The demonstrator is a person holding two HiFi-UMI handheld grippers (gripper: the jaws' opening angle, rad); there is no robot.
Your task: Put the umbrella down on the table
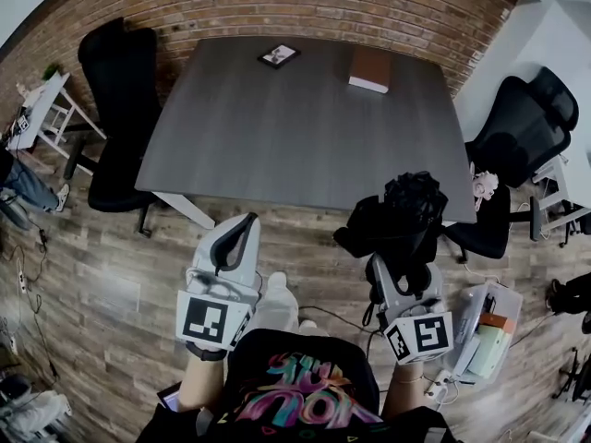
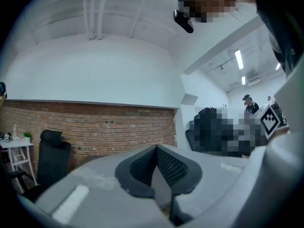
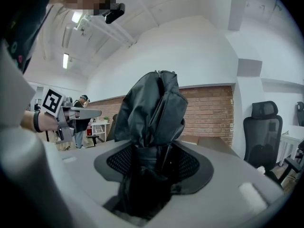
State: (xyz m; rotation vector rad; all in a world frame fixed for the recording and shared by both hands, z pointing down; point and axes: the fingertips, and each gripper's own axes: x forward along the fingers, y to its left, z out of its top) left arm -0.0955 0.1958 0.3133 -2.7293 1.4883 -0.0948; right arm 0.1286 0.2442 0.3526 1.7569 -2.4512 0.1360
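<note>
A folded black umbrella (image 1: 406, 212) hangs over the wood floor just short of the near right edge of the grey table (image 1: 295, 127). My right gripper (image 1: 399, 257) is shut on it; in the right gripper view the bundled fabric (image 3: 154, 108) stands up between the pads and fills the gap at my right gripper (image 3: 151, 163). My left gripper (image 1: 242, 232) is off to the left, also short of the table edge, and holds nothing. In the left gripper view the pads of my left gripper (image 2: 156, 163) meet, pointing level toward the brick wall.
On the table's far side lie a small framed picture (image 1: 279, 55) and a brown book (image 1: 369, 68). Black office chairs stand at the table's left (image 1: 120, 109) and right (image 1: 522, 132). A white stand (image 1: 42, 109) is far left; a pale bag (image 1: 485, 330) lies on the floor at right.
</note>
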